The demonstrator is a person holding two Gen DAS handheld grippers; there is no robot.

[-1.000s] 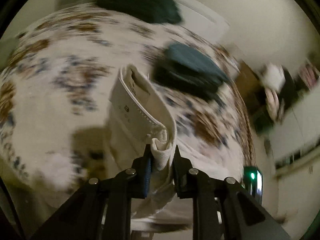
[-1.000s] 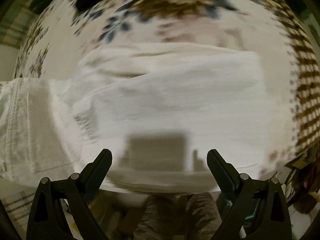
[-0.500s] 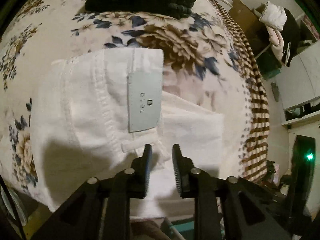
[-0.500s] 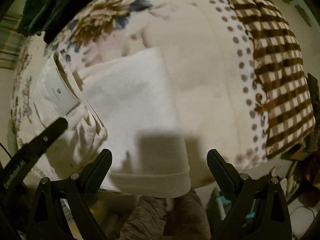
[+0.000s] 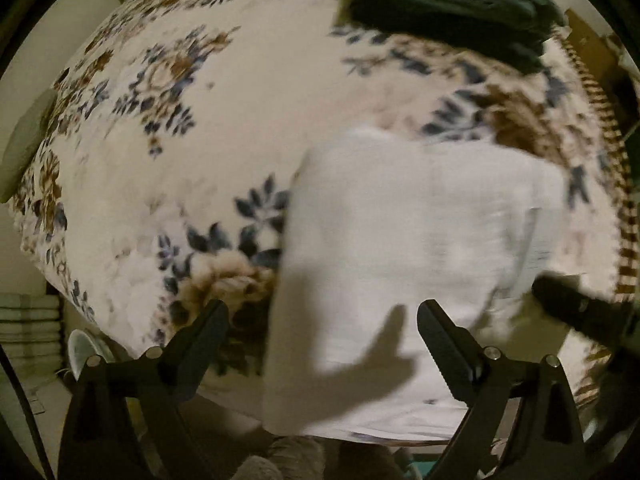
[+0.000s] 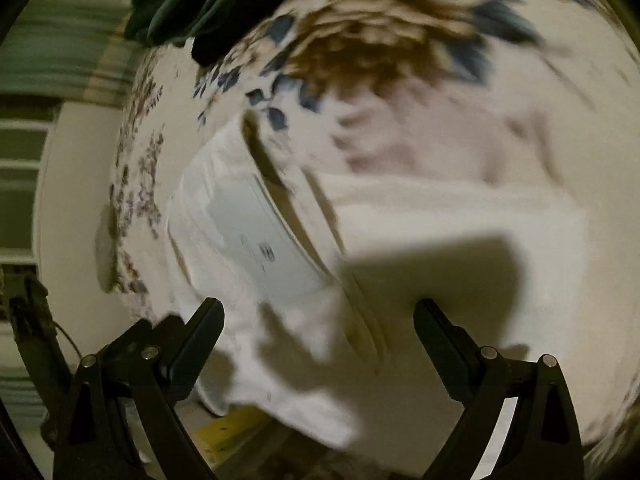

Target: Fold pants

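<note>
Your left tool (image 5: 322,332) and right tool (image 6: 318,330) both gape wide, gripping nothing. The white pants (image 5: 408,240) lie folded, as best the blur shows, on the floral bed (image 5: 224,128) beneath both.

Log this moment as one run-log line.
task: fold pants | left gripper: open, empty | right gripper: open, empty | white pants: folded on floral blanket | dark clothes: stacked behind

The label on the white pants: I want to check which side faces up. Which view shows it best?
The right wrist view: the label lies in plain sight on the white pants, its dark mark blurred. The left wrist view shows only a pale sliver of it at the pants' right edge.
</note>
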